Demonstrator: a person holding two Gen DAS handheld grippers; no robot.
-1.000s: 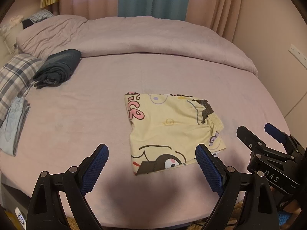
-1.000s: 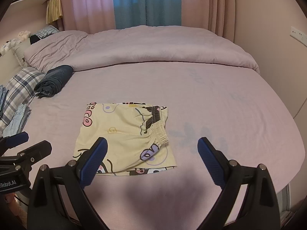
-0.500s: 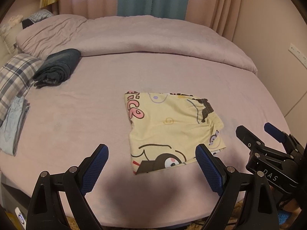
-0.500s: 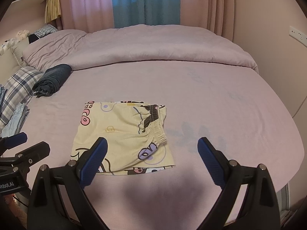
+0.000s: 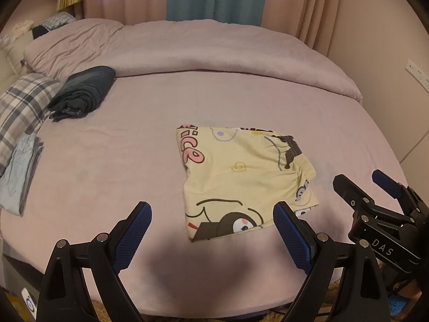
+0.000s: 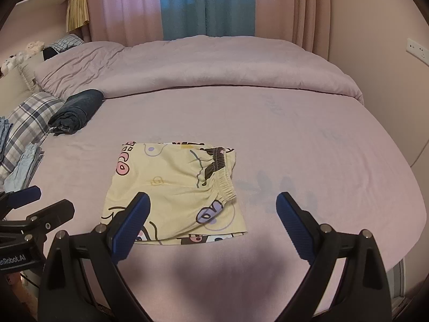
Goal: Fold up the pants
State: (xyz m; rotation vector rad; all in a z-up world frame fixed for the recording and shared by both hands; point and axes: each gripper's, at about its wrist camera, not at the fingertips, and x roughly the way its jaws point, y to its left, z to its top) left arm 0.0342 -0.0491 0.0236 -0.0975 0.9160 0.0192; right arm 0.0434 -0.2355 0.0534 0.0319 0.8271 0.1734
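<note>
Pink and blue curtains (image 6: pixel 187 5) are seen behind a wide bed (image 5: pixel 134 177) covered in a mauve sheet, with a rolled duvet (image 5: pixel 214 51) lying across its far side. Near the middle of the sheet, the yellow cartoon-print pants (image 5: pixel 241 177) are laid flat, already folded into a compact rectangle, with the gathered waistband turned toward 3 o'clock. Neither tool is in contact with the cloth: the left gripper (image 5: pixel 211 230) is held above the near edge of the bed with its jaws spread wide and nothing between them, and the right gripper (image 6: pixel 211 220) is likewise held wide open and empty, the pants lying toward 11 o'clock of its fingers. The folding is judged to be finished or nearly so; if one more fold is wanted, a hem edge would have to be pinched and carried over toward the waistband, otherwise the bundle would only need moving to the stack at 9 o'clock. There a folded dark garment (image 5: pixel 80 94), a plaid item (image 5: pixel 18 110) and pale blue cloth (image 5: pixel 18 177) are placed, the last two being cut off by the rim of the lens. How many layers the pants are folded into cannot be told, and the near corner is partly covered by a fingertip in the right view.
</note>
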